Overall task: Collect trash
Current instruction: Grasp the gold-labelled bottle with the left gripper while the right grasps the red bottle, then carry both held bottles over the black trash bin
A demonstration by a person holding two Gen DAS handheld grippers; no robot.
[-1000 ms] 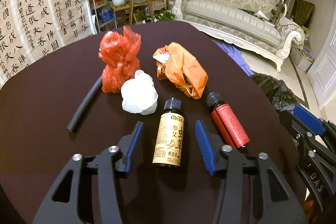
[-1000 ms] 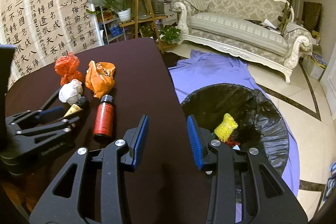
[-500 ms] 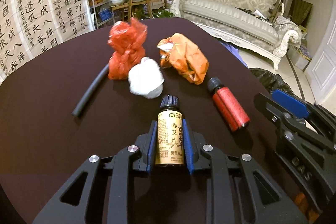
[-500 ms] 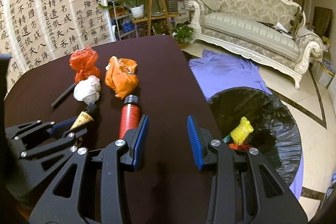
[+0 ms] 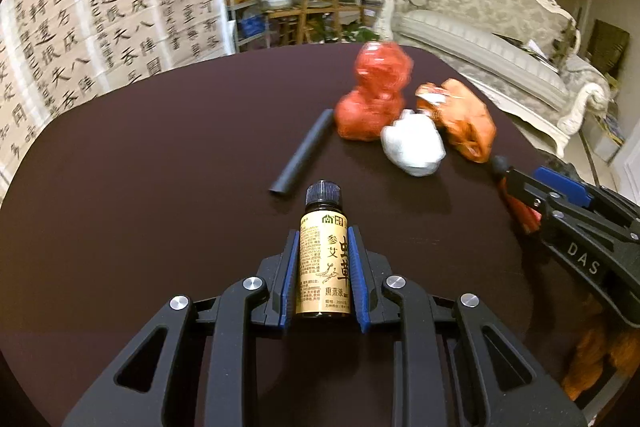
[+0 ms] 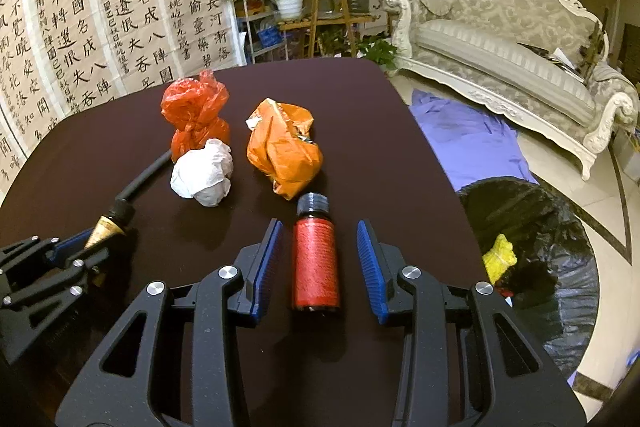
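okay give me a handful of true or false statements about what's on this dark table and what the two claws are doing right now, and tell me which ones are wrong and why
1. The left claw is shut on the gold-label bottle. True.
2. The right claw is clamped on the red bottle. False: the bottle lies between its pads with a gap on both sides.
3. The white paper wad lies between the red plastic bag and the orange plastic bag. True.
4. The bin with the black liner stands on the table. False: it is on the floor beside the table.
5. The black tube lies in the bin. False: it lies on the table.
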